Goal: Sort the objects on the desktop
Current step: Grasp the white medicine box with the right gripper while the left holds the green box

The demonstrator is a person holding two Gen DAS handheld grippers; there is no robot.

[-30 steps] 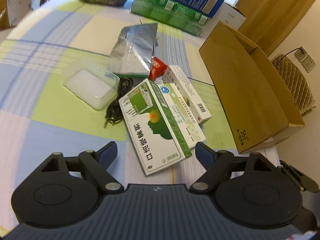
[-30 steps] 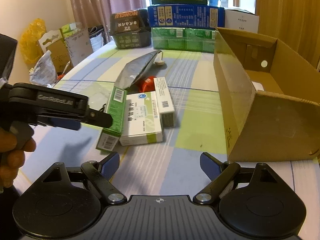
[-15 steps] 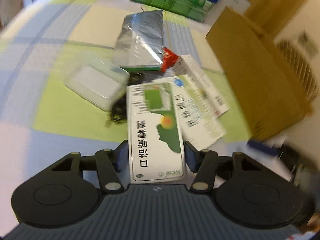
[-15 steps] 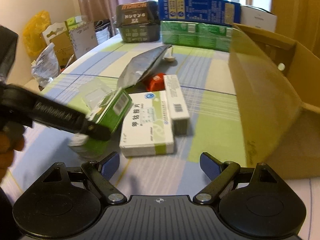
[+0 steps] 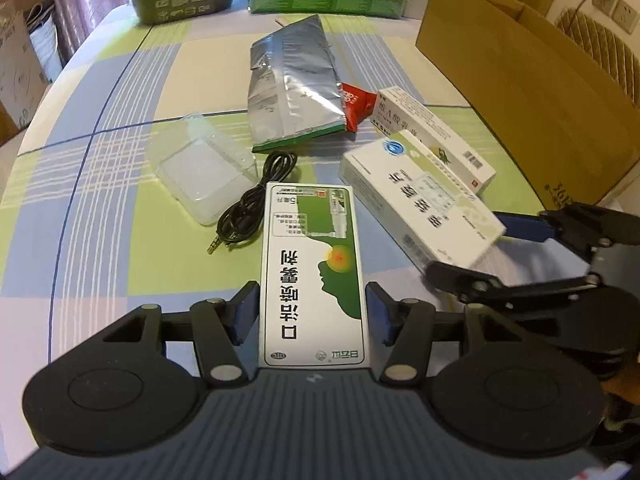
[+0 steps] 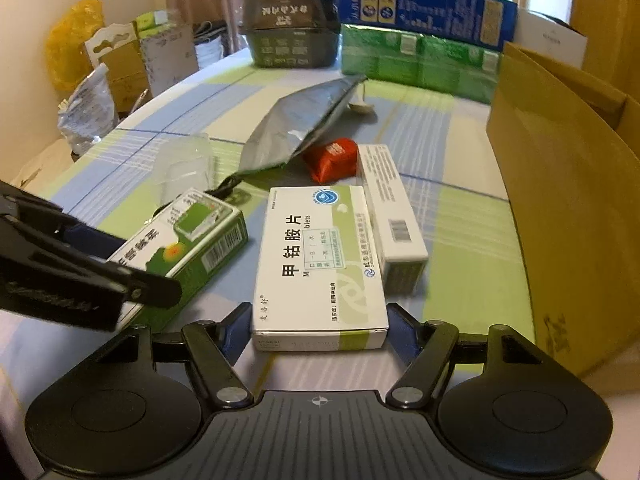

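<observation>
My left gripper (image 5: 312,312) has its jaws pinching the green-and-white box (image 5: 311,268) by its long sides, the blue pads pressed against both edges near the end closest to me; the rest of the box juts forward past the fingertips, and in the right wrist view it tilts, its far end raised off the checked desk (image 5: 120,216). My right gripper (image 6: 320,326) straddles the near end of the white tablet box (image 6: 320,264), which lies flat on the desk; its jaws stand on either side of that box, very near the edges, but I cannot tell whether they press it or leave a sliver of gap. Taking the white tablet box as the landmark: the green-and-white box sits just to its left, the narrow white carton (image 6: 390,216) lies touching along its right side, and the red packet (image 6: 332,159) rests just beyond its far end. The silver foil pouch (image 6: 298,128) lies farther back and to the left, partly over the red packet. The clear plastic case (image 5: 200,168) and the coiled black cable (image 5: 248,208) lie left of it, and the open cardboard box (image 6: 560,200) stands to its right.
</observation>
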